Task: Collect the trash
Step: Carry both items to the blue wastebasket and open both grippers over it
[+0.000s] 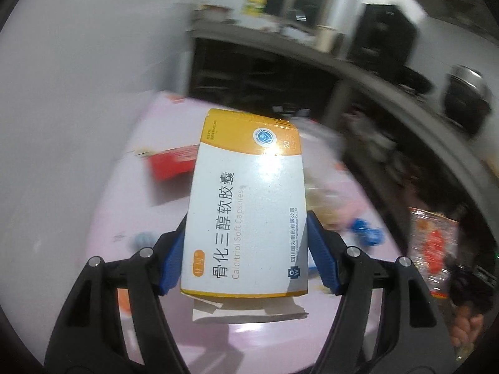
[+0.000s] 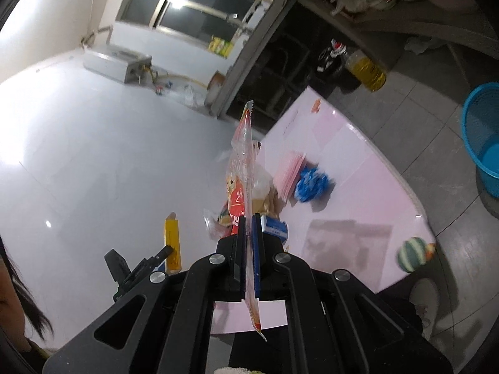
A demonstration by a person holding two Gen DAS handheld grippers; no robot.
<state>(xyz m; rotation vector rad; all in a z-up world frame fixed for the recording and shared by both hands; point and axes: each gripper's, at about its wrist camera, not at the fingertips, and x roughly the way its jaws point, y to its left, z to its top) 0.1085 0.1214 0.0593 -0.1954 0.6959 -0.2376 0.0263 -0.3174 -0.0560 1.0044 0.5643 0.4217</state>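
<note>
Above a glossy pink table (image 1: 149, 205), the left gripper (image 1: 244, 255) clamps a white-and-yellow medicine box (image 1: 246, 205), its blue pads (image 1: 321, 252) pressing both long sides while the carton is held clear of the tabletop, yellow end pointing away from the camera; a loose paper flap shows under its near edge. Seen from the right wrist, the right gripper (image 2: 248, 255) has its jaws closed tight on a clear plastic snack wrapper (image 2: 241, 168) with red print, which stands upright out of the fingers and hangs a little below them. Across the pink table lie more scraps: a crumpled blue bag (image 2: 312, 182) beside a stack of pink paper (image 2: 290, 168), a small blue-and-white carton (image 2: 274, 226) just behind the right fingers, and a red packet (image 1: 171, 163), blurred, beyond the medicine box. A striped green ball (image 2: 410, 254) sits at the table's near corner. On the grey tiled floor to the right stands a blue plastic basket (image 2: 480, 137), well apart from both grippers. The medicine box also appears edge-on at lower left of the right wrist view.
</note>
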